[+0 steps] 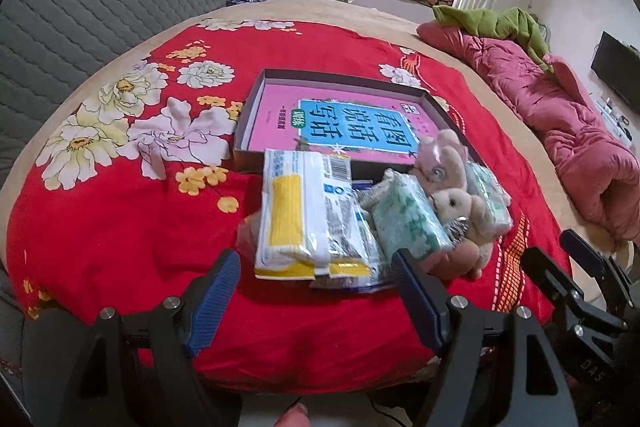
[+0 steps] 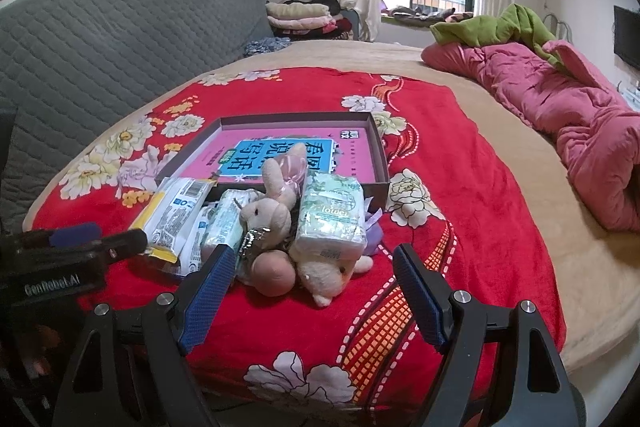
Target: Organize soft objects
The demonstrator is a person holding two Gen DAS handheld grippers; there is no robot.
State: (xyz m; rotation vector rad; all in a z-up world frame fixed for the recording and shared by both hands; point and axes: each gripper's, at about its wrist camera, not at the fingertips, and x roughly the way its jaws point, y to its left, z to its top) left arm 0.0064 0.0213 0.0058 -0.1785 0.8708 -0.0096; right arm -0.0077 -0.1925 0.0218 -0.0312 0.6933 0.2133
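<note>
both grippers, left gripper [image 1: 316,291] and right gripper [image 2: 314,283], hover with jaws apart and empty over the red floral blanket [image 2: 472,211], the left one's body lettered "genrobot.ai". just ahead lies a heap: yellow-and-white wipes pack [image 1: 296,211], green tissue pack [image 2: 334,217] reading "lower", plush rabbit [image 2: 266,213]. behind sits a shallow box [image 2: 378,143] holding a pink book [image 1: 344,123] with chinese characters.

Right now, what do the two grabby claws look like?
Each gripper, left and right, has a black frame with silver round bolts and two fingers lined with bumpy blue pads. The left gripper's side carries white letters reading "GenRobot.AI". No cables or sleeves show.
</note>
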